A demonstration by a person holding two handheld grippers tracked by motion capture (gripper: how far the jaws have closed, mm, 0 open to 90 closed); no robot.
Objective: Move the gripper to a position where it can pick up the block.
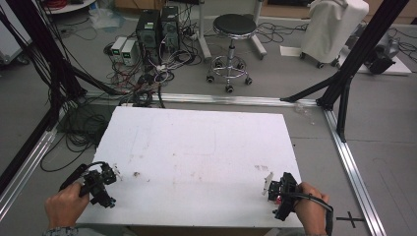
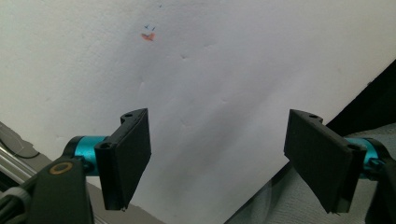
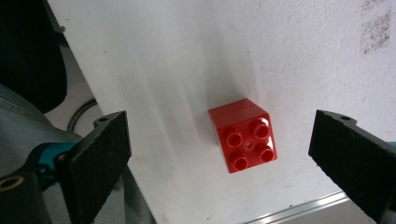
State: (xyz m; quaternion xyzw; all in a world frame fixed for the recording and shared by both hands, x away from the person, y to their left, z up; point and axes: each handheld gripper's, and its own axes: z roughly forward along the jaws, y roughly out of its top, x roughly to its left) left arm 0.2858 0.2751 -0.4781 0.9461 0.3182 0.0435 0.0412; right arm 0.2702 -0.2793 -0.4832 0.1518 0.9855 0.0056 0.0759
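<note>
A red square brick (image 3: 245, 135) with studs on top rests on the white table (image 1: 196, 162), near its front right corner. My right gripper (image 3: 219, 163) hangs above it, open, jaws wide on either side of the brick and not touching it. In the high view that right gripper (image 1: 282, 194) is held by a hand at the table's front right, and a sliver of the red brick (image 1: 279, 199) peeks out under it. My left gripper (image 1: 101, 184) sits at the front left edge, open, with nothing between the jaws (image 2: 217, 158).
The white table's front edge and corner lie close under both grippers. A small orange mark (image 2: 148, 36) and faint smudges (image 1: 261, 167) dot the surface. Beyond the table stand a black stool (image 1: 231, 44), computer boxes (image 1: 157, 27) with tangled cables, and black frame struts (image 1: 359, 54).
</note>
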